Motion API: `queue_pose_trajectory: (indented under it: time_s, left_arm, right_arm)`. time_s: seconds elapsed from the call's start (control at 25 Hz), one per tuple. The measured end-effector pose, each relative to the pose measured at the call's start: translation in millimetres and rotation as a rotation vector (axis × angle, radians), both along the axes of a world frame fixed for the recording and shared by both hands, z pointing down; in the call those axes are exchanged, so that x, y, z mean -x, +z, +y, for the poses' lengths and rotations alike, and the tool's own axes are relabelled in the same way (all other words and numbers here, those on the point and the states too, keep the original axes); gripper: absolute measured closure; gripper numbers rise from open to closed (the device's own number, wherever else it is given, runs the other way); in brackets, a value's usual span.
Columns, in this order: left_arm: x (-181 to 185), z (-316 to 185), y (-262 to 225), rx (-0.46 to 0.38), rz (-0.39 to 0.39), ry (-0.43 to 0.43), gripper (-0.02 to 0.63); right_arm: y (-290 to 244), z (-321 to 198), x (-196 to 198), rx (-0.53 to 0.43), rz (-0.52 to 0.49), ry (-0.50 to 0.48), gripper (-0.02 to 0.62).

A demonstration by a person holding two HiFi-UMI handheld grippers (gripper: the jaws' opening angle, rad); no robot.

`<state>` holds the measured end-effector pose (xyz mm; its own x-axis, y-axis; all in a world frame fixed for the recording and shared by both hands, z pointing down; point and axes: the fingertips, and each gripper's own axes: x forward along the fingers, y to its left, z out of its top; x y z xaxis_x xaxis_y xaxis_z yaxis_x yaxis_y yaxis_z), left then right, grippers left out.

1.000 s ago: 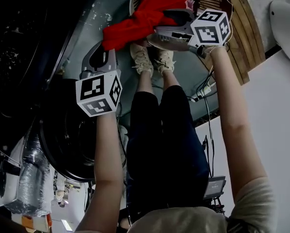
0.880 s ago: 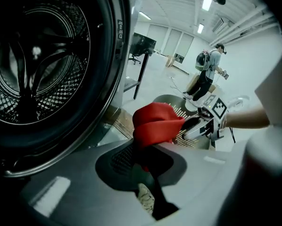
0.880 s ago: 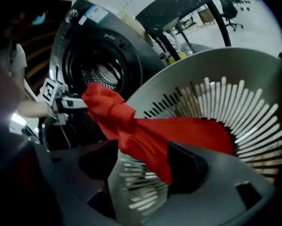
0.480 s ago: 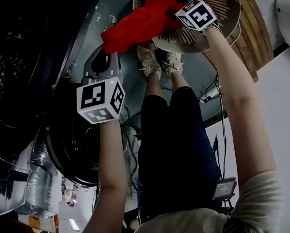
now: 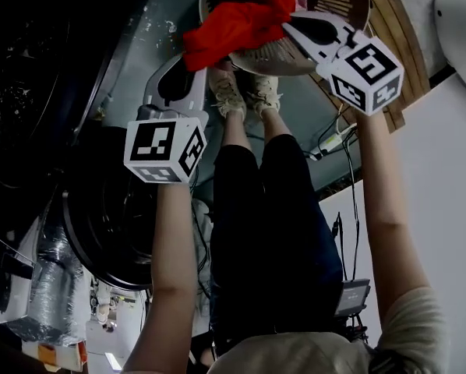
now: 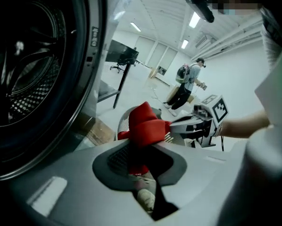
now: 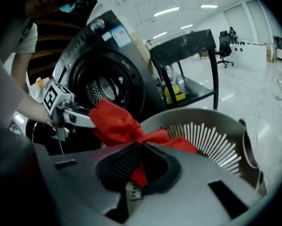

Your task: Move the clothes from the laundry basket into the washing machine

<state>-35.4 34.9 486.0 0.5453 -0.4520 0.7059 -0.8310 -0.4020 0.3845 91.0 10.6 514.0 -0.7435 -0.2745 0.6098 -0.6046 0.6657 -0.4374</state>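
A red garment (image 5: 241, 18) hangs stretched over the slatted laundry basket (image 5: 284, 59). My left gripper (image 5: 188, 67) is shut on the garment's near end, and the cloth (image 6: 145, 126) runs out from between its jaws. My right gripper (image 5: 289, 28) has just closed its jaws on the other end of the red cloth (image 7: 117, 121), above the basket (image 7: 216, 135). Each gripper shows in the other's view: the right gripper (image 6: 197, 121) and the left gripper (image 7: 65, 109). The washing machine's dark drum (image 6: 28, 69) gapes open at my left, and the same machine (image 7: 103, 86) shows behind the cloth.
The washer's round door (image 5: 112, 216) hangs open below my left arm. My shoes (image 5: 245, 92) stand by the basket. A black table (image 7: 188, 65) stands behind it, cables (image 5: 330, 142) trail on the floor, and a person (image 6: 188, 79) walks far off.
The right gripper, which was reaching over the cloth in the basket, has drawn back and now grips the cloth. The left gripper has shifted slightly with its end of the cloth.
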Motion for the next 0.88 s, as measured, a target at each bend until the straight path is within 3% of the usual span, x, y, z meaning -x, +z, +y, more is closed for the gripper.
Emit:
queue_pose_trajectory:
  time_s: [0.08, 0.12, 0.2, 0.24, 0.32, 0.4, 0.6, 0.64, 0.68, 0.72, 0.88]
  left_arm:
    - [-26, 4, -12, -0.031, 0.065, 0.060, 0.551]
    - [-38, 7, -19, -0.035, 0.107, 0.087, 0.502]
    - [-62, 13, -30, -0.035, 0.178, 0.138, 0.338]
    - [-72, 15, -35, -0.043, 0.185, 0.165, 0.295]
    - [-83, 15, -42, -0.089, 0.144, 0.214, 0.279]
    - [-88, 8, -49, -0.146, 0.108, 0.244, 0.275]
    - [-93, -3, -64, -0.230, 0.107, 0.299, 0.276]
    - [-92, -2, -62, -0.229, 0.098, 0.302, 0.297]
    - [-89, -2, -59, -0.224, 0.078, 0.298, 0.418]
    - [-85, -2, -55, -0.217, 0.048, 0.287, 0.449]
    - [-54, -8, -53, -0.181, -0.047, 0.179, 0.474]
  right_arm:
    - [-46, 4, 6, -0.024, -0.060, 0.044, 0.581]
    - [-66, 7, 10, -0.020, -0.097, 0.071, 0.581]
    - [-99, 11, 20, 0.010, -0.179, 0.126, 0.581]
    - [-112, 14, 25, 0.027, -0.213, 0.146, 0.581]
    - [-135, 21, 37, 0.045, -0.259, 0.156, 0.581]
    - [-156, 27, 48, 0.038, -0.291, 0.153, 0.581]
    - [-178, 30, 59, 0.021, -0.325, 0.162, 0.581]
    - [-176, 30, 59, 0.026, -0.327, 0.165, 0.581]
    - [-173, 30, 59, 0.030, -0.326, 0.169, 0.581]
    - [-168, 28, 57, 0.030, -0.320, 0.175, 0.581]
    - [-148, 27, 51, 0.014, -0.266, 0.182, 0.580]
